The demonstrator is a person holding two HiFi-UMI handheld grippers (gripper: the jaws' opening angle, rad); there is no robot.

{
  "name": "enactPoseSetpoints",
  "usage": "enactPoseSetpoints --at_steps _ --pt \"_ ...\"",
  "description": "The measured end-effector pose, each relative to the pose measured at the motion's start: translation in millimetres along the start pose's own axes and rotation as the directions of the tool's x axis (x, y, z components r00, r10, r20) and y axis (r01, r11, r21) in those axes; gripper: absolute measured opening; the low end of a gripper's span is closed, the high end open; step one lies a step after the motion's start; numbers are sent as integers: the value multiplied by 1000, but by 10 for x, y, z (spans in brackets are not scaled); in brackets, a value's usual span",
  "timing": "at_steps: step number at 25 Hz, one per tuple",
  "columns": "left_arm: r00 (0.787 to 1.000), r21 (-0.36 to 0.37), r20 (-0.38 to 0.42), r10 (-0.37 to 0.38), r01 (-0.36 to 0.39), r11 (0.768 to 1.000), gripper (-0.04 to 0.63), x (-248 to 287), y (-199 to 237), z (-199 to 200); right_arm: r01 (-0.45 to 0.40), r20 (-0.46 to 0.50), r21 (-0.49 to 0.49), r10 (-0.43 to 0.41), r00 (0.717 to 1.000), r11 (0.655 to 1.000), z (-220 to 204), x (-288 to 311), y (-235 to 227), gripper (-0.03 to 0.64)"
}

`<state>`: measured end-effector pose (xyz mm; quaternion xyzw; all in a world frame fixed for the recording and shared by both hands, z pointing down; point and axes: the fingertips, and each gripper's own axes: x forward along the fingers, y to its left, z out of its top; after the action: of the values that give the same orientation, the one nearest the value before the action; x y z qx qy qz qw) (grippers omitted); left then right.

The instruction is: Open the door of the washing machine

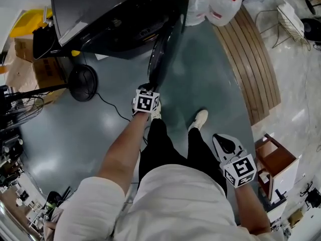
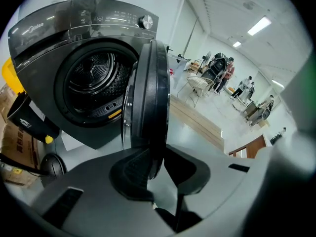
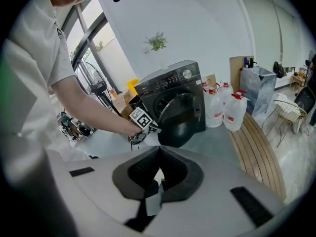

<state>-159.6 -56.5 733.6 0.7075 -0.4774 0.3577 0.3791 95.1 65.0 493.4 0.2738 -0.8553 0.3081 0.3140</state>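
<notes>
The washing machine (image 1: 110,9) is seen standing on the grey floor (image 1: 75,129), at its far side in the head view. Its round door (image 1: 159,59) is swung well out from the front, so that the steel drum (image 2: 98,83) is laid bare in the left gripper view. The free edge of the door is clamped between the jaws of the left gripper (image 2: 155,169), one pad being pressed on each face of the rim (the hinge side cannot be made out). From the right gripper view the same hold is shown from a distance, the left gripper (image 3: 150,126) being set against the low rim of the door (image 3: 180,125).

The right gripper (image 3: 158,177) is held back near the person's hip, well apart from the machine; its jaws are drawn together with nothing between them.

Water jugs (image 1: 215,4) with red caps are placed on the floor just beside the machine's right side, at the end of a curved wooden bench (image 1: 256,69). A round black fan base (image 1: 83,82) is set near the machine's left front corner, with cardboard boxes (image 1: 22,59) beyond it.
</notes>
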Motion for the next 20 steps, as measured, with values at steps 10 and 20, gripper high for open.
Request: enactPoseSetpoints --at_steps 10,20 --pt "1000 -56 -30 4 -5 998 86 161 -606 35 2 30 27 -3 1000 1000 -113 -193 -296 9" --pt "1000 -191 -29 4 -10 982 92 396 -1284 211 13 56 62 -17 998 998 -318 -498 -603 9"
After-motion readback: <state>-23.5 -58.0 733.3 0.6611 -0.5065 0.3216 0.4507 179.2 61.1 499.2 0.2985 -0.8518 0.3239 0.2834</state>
